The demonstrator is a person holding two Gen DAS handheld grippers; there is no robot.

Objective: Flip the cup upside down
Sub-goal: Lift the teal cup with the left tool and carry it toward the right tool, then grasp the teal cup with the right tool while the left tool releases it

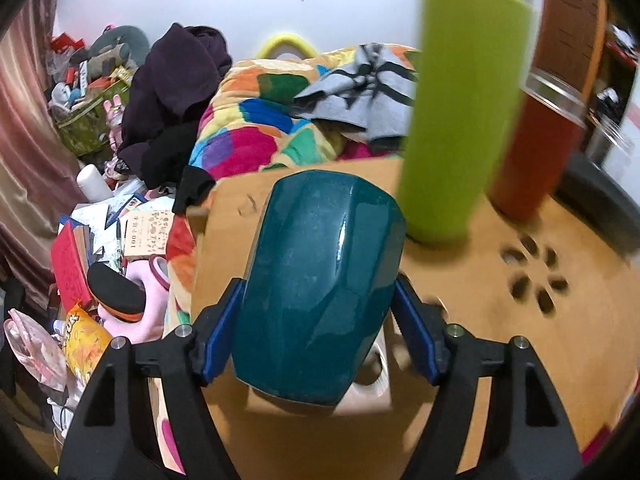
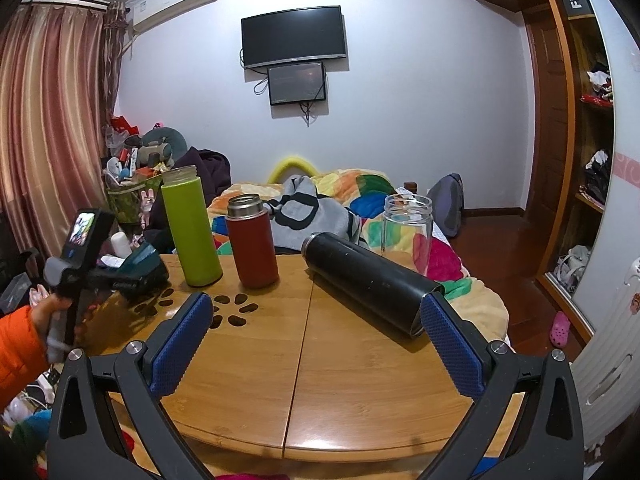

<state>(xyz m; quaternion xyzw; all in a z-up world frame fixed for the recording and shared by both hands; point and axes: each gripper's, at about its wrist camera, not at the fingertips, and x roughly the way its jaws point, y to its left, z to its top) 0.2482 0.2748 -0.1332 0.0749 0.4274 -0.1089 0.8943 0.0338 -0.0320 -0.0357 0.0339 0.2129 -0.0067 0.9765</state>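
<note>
The teal cup (image 1: 320,288) sits dead center in the left wrist view, squeezed between the left claw (image 1: 318,332) pads above the desk (image 1: 520,360), with green (image 1: 460,120) and red (image 1: 536,152) bottles upper right, while the right claw (image 2: 316,344) hangs wide open holding nothing.

1. One teal cup (image 1: 320,292), over the table's (image 2: 360,380) left edge.
2. Three flasks: green (image 2: 191,226), red (image 2: 252,240), black (image 2: 372,280).
3. One glass jar (image 2: 408,232), far right corner.
4. Two screens (image 2: 294,36) on the wall.
</note>
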